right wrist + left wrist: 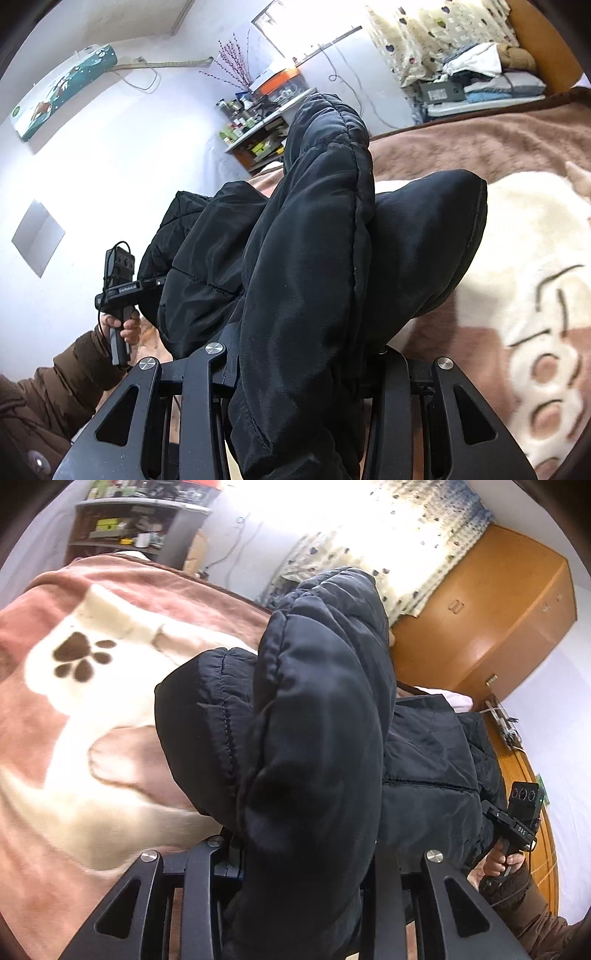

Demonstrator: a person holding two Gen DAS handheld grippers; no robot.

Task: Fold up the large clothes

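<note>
Black padded jacket [317, 716], soft, bulky and slippery, bunches between both clamped claws, left claw [306, 864] and right claw [299, 373]; best gripped at quilted seams, above the bed blanket [74, 738]

White walls [110, 147] enclose the room, and strong daylight floods through a window [295, 33] hung with a cream patterned curtain [399, 542]. A bed carries a pink-brown blanket [74, 716] printed with a cream animal figure and a brown paw mark; a cluttered open shelf unit [125, 531] stands against the wall beyond it, with dried branches [232, 62] on top. An orange-brown wooden wardrobe [495, 616] occupies one side, an air conditioner [62, 88] is mounted high on the wall, and folded clothes [487, 81] are stacked beside the curtain.
</note>
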